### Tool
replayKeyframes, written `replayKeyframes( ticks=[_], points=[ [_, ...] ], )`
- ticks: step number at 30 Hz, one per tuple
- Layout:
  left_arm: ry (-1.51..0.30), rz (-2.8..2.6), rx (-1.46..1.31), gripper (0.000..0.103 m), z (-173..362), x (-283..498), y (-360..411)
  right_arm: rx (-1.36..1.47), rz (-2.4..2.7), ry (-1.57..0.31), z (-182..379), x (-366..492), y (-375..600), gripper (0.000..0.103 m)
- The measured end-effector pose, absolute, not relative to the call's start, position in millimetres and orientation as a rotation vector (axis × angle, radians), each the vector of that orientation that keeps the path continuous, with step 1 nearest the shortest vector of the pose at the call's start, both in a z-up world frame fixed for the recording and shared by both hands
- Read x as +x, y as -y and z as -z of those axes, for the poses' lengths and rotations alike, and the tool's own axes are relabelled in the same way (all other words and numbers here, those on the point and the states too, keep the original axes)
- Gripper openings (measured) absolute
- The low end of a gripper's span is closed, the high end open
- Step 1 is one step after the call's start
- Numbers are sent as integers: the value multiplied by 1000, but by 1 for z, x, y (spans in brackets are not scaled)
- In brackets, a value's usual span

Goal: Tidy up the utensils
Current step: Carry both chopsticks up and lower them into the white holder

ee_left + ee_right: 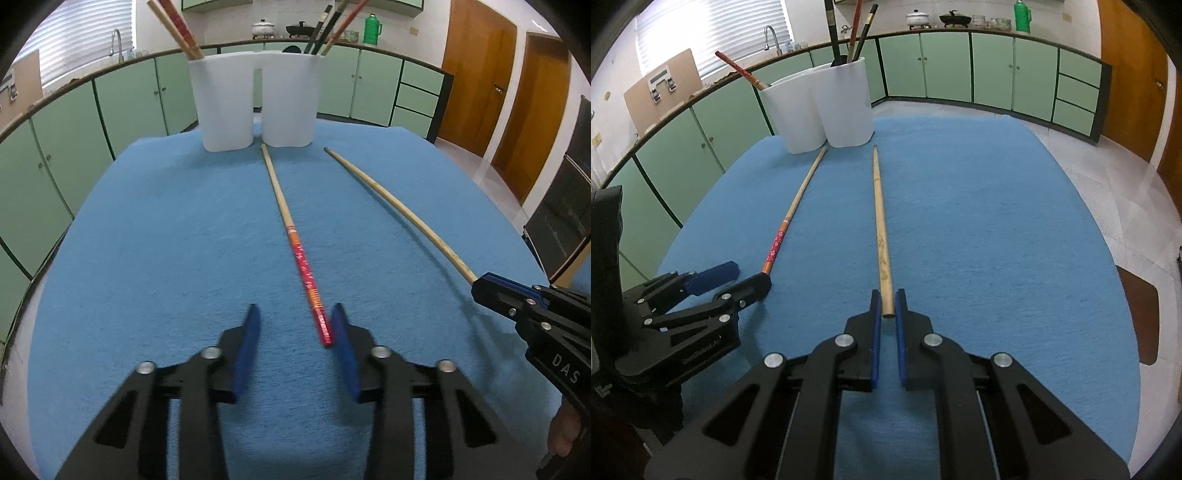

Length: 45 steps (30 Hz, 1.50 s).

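Observation:
A red-handled chopstick (295,243) lies on the blue cloth (166,240), tip toward a white two-part holder (255,99). My left gripper (293,321) is open, its jaws on either side of the red end, which lies close to the right finger. A plain wooden chopstick (881,229) lies to the right of the red one. My right gripper (886,310) is shut on its near end. The holder (816,107) has red-handled chopsticks (177,26) in its left cup and dark ones (328,26) in its right cup.
Green cabinets (74,122) and a counter with a sink tap, pots (263,28) and a green flask (371,28) ring the table. Wooden doors (476,81) stand at the right. A brown chair seat (1141,314) sits by the table's right edge.

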<state>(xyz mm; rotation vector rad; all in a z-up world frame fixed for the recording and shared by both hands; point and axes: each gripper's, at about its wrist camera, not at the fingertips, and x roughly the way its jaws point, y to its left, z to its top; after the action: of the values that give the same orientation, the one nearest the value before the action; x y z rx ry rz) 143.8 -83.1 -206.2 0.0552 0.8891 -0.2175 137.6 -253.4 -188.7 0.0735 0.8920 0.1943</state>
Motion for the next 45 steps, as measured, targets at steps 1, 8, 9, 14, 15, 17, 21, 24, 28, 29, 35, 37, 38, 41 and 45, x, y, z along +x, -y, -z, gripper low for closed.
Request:
replayKeyframes(
  ticks=[1,8,9,14,15,17,21,24,28,29,35,37,38,41,45],
  points=[
    [-887,217,59,24,206,144,83,76,-195,-893,189,137,254,7],
    [-883,215,73,7,206,143,84,90,-199,-900,192,139,253,7],
    [-882,213,72,7,206,143,84,90,-199,-900,191,139,253,7],
    [-880,215,36,6,199,140,77,66,-197,-872,184,136,252,7],
    [-869,220,36,5,194,137,76,59,-197,-863,181,135,252,7],
    [-848,225,36,5,185,133,74,46,-202,-840,173,133,250,6],
    [-773,231,48,6,154,123,70,42,-210,-799,156,132,249,6],
    [-714,234,46,5,131,119,67,28,-216,-759,138,131,248,6],
    [-644,233,41,5,101,121,60,11,-223,-710,115,132,248,6],
    [-630,233,42,5,95,122,59,9,-227,-698,108,133,248,6],
    [-559,237,59,5,62,129,56,2,-250,-644,75,143,250,6],
    [-536,236,61,5,52,131,53,5,-263,-625,62,149,252,6],
    [-531,237,60,5,49,133,52,8,-268,-621,57,151,252,6],
    [-513,243,57,5,40,136,50,23,-298,-614,42,159,255,6],
    [-495,253,56,5,30,142,47,20,-332,-599,22,169,254,6]
  ],
)
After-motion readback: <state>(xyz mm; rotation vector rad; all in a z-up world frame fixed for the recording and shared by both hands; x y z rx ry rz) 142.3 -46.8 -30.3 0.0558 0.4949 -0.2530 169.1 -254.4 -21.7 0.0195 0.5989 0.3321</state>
